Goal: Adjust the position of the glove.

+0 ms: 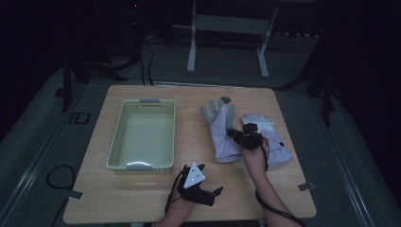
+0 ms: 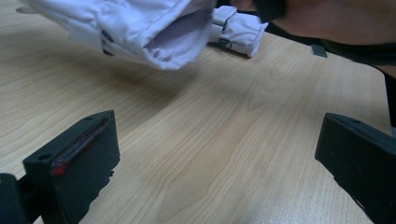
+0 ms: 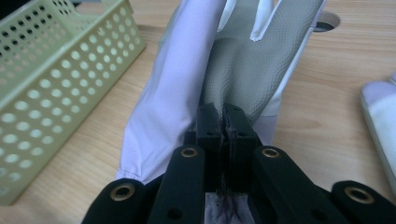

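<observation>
Lavender fabric with a grey textured palm makes up the work glove you have caught in your right gripper, seen from the high view on the pale wooden table. That glove stretches away from the gripper's tips, fingers pointing to the far edge. A second lavender glove lies just beside the same gripper on its outer side, partly under your hand. Your left gripper rests near the table's front edge, jaws spread wide with nothing between them. Beyond it and off to its left sits the pale green perforated plastic basket.

From the left gripper view, both black jaws stand far apart over bare wood. Ahead of them the first glove's open cuff hangs raised off the table, with the second glove's gathered cuff lying behind it.

From the right gripper view, your jaws are pressed tight together, pinching the glove's fabric at the seam where grey palm meets lavender back. The basket wall stands to the gripper's left, and the second glove's edge lies to its right.
</observation>
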The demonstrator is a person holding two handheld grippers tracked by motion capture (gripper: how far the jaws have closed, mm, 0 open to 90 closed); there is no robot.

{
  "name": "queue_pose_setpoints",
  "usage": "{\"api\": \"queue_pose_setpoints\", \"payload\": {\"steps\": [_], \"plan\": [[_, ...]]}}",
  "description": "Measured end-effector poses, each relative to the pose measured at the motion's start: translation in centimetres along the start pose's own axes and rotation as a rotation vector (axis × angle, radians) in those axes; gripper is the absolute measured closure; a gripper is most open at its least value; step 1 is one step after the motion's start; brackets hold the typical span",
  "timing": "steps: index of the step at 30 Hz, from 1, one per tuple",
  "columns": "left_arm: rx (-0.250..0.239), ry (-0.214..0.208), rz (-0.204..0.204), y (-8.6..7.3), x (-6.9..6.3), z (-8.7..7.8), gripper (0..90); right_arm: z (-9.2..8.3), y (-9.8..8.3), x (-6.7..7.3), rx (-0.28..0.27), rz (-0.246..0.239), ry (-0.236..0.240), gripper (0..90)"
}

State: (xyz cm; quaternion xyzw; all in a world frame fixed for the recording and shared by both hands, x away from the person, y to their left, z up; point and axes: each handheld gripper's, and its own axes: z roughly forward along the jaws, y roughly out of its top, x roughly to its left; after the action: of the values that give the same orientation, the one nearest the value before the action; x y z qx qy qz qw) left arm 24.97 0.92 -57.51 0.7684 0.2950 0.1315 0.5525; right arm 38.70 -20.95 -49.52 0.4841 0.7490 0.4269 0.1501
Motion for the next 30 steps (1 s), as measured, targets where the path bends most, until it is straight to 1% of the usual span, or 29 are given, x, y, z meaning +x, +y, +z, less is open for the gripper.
{"api": "queue_pose_setpoints", "payload": {"steps": [1, 2, 3, 4, 5, 6, 7, 8, 9, 11, 13, 14, 16, 18, 20, 22, 24, 25, 29, 30], "plan": [[-0.001, 0.0, 0.0, 0.0, 0.0, 0.0, 0.1, -0.4, -0.1, 0.1, -0.004, 0.009, 0.003, 86.4], [-0.001, 0.0, -0.001, 0.0, 0.0, 0.0, 0.0, -0.9, -0.4, 0.3, -0.019, 0.015, 0.016, 86.4], [-0.001, -0.001, -0.003, 0.0, 0.0, 0.0, 0.1, -1.2, -0.7, 0.5, -0.032, 0.011, 0.01, 86.5], [-0.001, -0.001, -0.003, 0.0, 0.0, 0.0, 0.1, -1.2, -0.7, 0.5, -0.032, 0.011, 0.01, 86.5], [-0.002, -0.002, -0.008, 0.0, 0.1, 0.0, 0.1, -1.5, -1.0, 0.6, -0.035, 0.006, 0.0, 86.5], [-0.003, -0.002, -0.008, 0.0, 0.1, 0.0, 0.1, -1.9, -1.6, 0.9, -0.034, 0.014, 0.006, 86.5], [-0.002, -0.002, -0.007, 0.0, 0.1, 0.0, 0.1, -2.2, -2.0, 1.1, -0.036, 0.016, -0.007, 86.5], [-0.002, -0.002, -0.006, 0.0, 0.1, 0.0, 0.1, -2.2, -2.0, 1.1, -0.036, 0.016, -0.007, 86.5], [-0.002, -0.001, -0.003, 0.0, 0.0, 0.0, 0.1, -2.5, -2.3, 1.1, -0.038, 0.028, -0.007, 86.5], [-0.001, -0.001, -0.001, 0.0, 0.0, 0.0, 0.0, -3.0, -3.1, 1.6, -0.044, 0.033, -0.042, 86.5], [-0.002, -0.001, -0.001, 0.0, 0.0, 0.0, 0.1, -3.2, -3.8, 1.8, -0.046, 0.055, -0.047, 86.5], [-0.001, -0.001, 0.0, 0.0, 0.0, 0.0, 0.1, -3.2, -4.1, 1.9, -0.043, 0.052, -0.052, 86.4], [-0.001, 0.0, 0.002, 0.0, 0.0, 0.0, 0.1, -3.1, -4.6, 1.9, -0.042, 0.078, -0.055, 86.5], [-0.001, 0.001, 0.005, 0.0, 0.0, 0.0, 0.1, -2.8, -5.1, 2.0, -0.038, 0.086, -0.063, 86.5], [-0.001, 0.001, 0.006, 0.0, 0.0, 0.0, 0.1, -2.4, -5.5, 2.0, -0.037, 0.112, -0.062, 86.4], [-0.001, 0.001, 0.007, 0.0, 0.0, 0.0, 0.1, -1.8, -5.9, 2.0, -0.031, 0.126, -0.063, 86.3], [-0.002, 0.0, 0.005, 0.0, 0.0, 0.0, 0.1, -1.2, -6.3, 1.9, -0.019, 0.129, -0.065, 86.3], [-0.001, 0.0, 0.006, 0.0, 0.0, 0.0, 0.1, -0.9, -6.6, 1.9, -0.013, 0.133, -0.06, 86.2], [0.0, -0.001, 0.008, 0.0, -0.1, 0.0, 0.1, 0.0, -7.6, 1.4, 0.0, 0.16, -0.076, 85.6], [0.001, -0.002, 0.01, 0.0, -0.1, 0.0, 0.1, 0.1, -7.7, 1.4, -0.001, 0.158, -0.076, 85.1]]}}
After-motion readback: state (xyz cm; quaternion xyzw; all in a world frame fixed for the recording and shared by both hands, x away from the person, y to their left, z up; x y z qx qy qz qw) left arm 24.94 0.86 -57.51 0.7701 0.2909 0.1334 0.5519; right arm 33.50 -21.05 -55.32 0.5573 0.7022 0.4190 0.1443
